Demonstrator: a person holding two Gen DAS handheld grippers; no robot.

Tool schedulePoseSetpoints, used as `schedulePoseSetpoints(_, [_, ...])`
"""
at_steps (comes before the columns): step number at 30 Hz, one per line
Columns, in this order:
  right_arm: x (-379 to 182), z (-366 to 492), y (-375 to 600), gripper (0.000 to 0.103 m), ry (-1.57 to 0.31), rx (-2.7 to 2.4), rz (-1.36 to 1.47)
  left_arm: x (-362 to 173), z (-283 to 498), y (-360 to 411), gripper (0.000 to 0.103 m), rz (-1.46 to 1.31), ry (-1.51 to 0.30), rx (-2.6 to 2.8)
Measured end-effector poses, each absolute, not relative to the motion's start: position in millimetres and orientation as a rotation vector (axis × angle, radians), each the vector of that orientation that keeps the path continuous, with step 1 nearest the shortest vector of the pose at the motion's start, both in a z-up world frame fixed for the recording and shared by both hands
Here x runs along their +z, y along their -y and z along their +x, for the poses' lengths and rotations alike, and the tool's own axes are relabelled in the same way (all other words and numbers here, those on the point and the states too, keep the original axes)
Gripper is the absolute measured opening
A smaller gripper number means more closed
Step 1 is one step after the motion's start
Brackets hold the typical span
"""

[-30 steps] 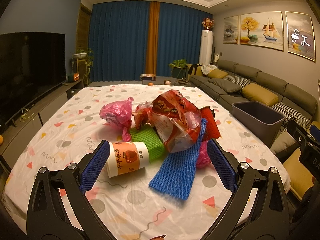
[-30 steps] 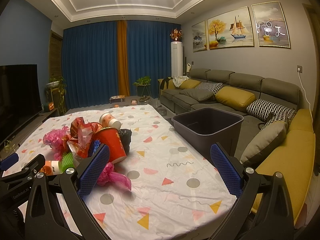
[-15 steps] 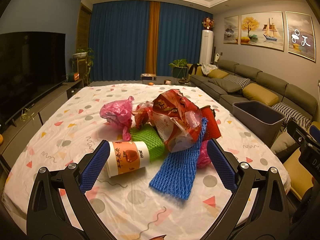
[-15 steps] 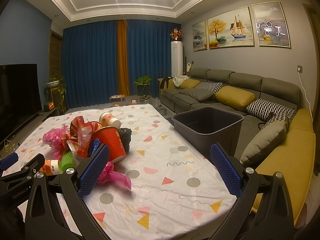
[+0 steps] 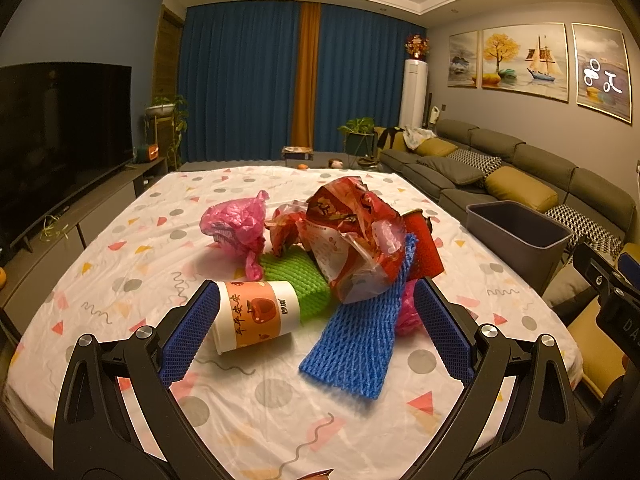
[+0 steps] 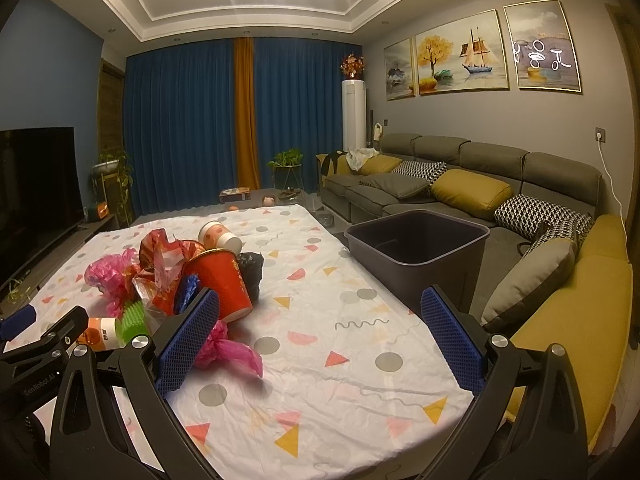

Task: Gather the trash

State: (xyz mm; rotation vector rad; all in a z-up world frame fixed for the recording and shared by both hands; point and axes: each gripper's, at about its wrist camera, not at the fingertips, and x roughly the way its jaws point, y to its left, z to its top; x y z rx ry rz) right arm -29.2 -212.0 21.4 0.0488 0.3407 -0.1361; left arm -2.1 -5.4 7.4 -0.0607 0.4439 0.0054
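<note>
Nothing has shifted since the earlier frames: both grippers and the heap sit as before. Largest item, the table (image 5: 132, 248) under a white patterned cloth, carries all the trash in one pile midway along it, nearer the right edge. Grey bin (image 6: 416, 254) stands off the right edge, just beside the table, with the sofa (image 6: 472, 172) behind it. Within the pile: crumpled red wrapper (image 5: 352, 236) on top at centre; blue foam net (image 5: 360, 340) draped from under it toward the near edge; red paper cup (image 6: 218, 280) on its side at the pile's right; pink bag (image 5: 236, 224) on the left side; green foam net (image 5: 296, 280) under the wrapper; orange-banded cup (image 5: 258, 314) lying on its side at the near left; a second pink bag (image 6: 226, 350) at the near right; another orange-banded cup (image 6: 218, 236) and a black lump (image 6: 250, 268) on the far side. Left gripper (image 5: 316, 332) hangs over the near edge, jaws wide apart, straddling the orange-banded cup and blue net, gripping nothing. Right gripper (image 6: 320, 334) hangs over the near right corner, jaws wide apart, empty; the second pink bag lies just beside its left finger.
</note>
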Motion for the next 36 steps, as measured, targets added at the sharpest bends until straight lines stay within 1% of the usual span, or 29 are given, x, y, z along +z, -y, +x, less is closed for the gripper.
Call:
schedulePoseSetpoints(16, [18.9,-26.3,209.7,0.098,-0.347,-0.138,0.040,8.4,-2.7,4.7,0.096,-0.069,-0.443,0.005])
schedulePoseSetpoints(24, [15.4,-22.2,202.5,0.098,-0.350,-0.107,0.032,1.5,-4.2,-6.5,0.095,-0.067,-0.411,0.014])
schedulePoseSetpoints(27, [12.0,-19.1,197.3,0.098,-0.357,-0.083,0.029,-1.0,-5.9,-16.1,0.093,-0.072,-0.408,0.030])
schedulePoseSetpoints(30, [9.7,-16.9,191.9,0.098,-0.359,-0.062,0.024,-4.5,-8.5,-30.5,0.092,-0.081,-0.398,0.060])
schedulePoseSetpoints(32, [7.3,-15.2,187.0,0.093,-0.359,-0.046,0.016,-6.7,-9.7,-39.7,0.091,-0.088,-0.391,0.080])
schedulePoseSetpoints(36, [1.9,-8.5,178.0,0.091,-0.378,-0.013,0.015,-12.0,-9.2,-59.2,0.088,-0.126,-0.398,0.098])
